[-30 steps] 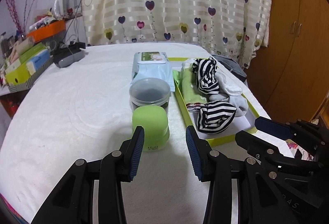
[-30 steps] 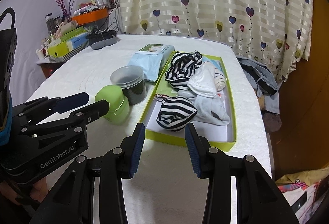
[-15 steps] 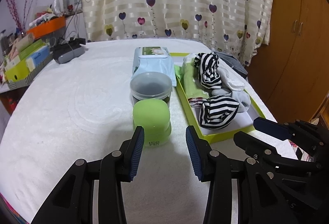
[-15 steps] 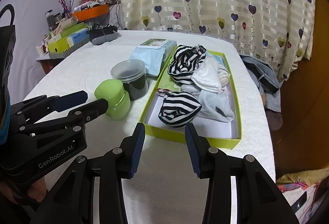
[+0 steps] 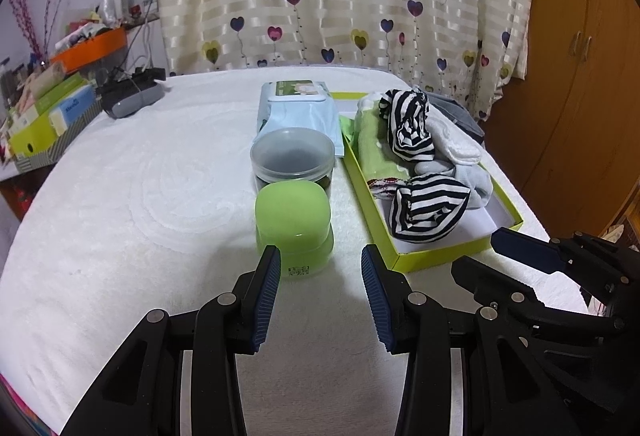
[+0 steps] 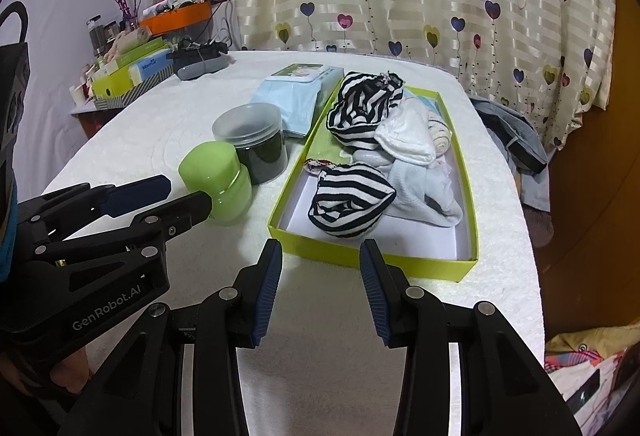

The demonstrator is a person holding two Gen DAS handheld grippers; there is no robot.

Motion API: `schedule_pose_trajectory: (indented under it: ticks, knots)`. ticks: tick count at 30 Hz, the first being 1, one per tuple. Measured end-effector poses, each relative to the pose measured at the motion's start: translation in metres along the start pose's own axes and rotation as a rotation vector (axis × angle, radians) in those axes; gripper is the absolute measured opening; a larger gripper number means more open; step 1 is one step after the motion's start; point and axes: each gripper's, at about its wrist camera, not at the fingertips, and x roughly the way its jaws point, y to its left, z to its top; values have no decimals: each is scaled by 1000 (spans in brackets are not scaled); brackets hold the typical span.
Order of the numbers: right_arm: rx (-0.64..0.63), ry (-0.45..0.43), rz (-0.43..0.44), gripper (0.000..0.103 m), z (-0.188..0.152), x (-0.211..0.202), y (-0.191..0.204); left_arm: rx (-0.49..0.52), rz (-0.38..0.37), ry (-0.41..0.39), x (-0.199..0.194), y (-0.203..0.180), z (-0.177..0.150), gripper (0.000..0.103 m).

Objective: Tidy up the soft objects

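Hovering with both tools spread wide and holding nothing: left tool (image 5: pixel 316 292) near the green jar (image 5: pixel 294 226), right tool (image 6: pixel 320 290) facing the box (image 6: pixel 468 180). Lying bunched inside that box on the table (image 5: pixel 120 204), right of the jars: striped socks (image 6: pixel 350 200), seemingly gathered there for tidiness.

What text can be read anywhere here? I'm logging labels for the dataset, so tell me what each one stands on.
"GenRobot.AI": on the body of the left gripper, seen from the right wrist.
Blue box on the side shelf: a word starting "Ma", rest too blurred.
Wipes pack: lid print too small to read.
Green jar: barcode sticker, digits unreadable.
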Motion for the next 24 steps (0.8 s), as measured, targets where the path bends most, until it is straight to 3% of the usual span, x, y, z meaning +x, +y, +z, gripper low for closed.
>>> schedule_pose_trajectory:
  ticks: [24]
  knots:
    - [1,20,7,42,-2,7,-1,4,1,18,6,-2,-5,41]
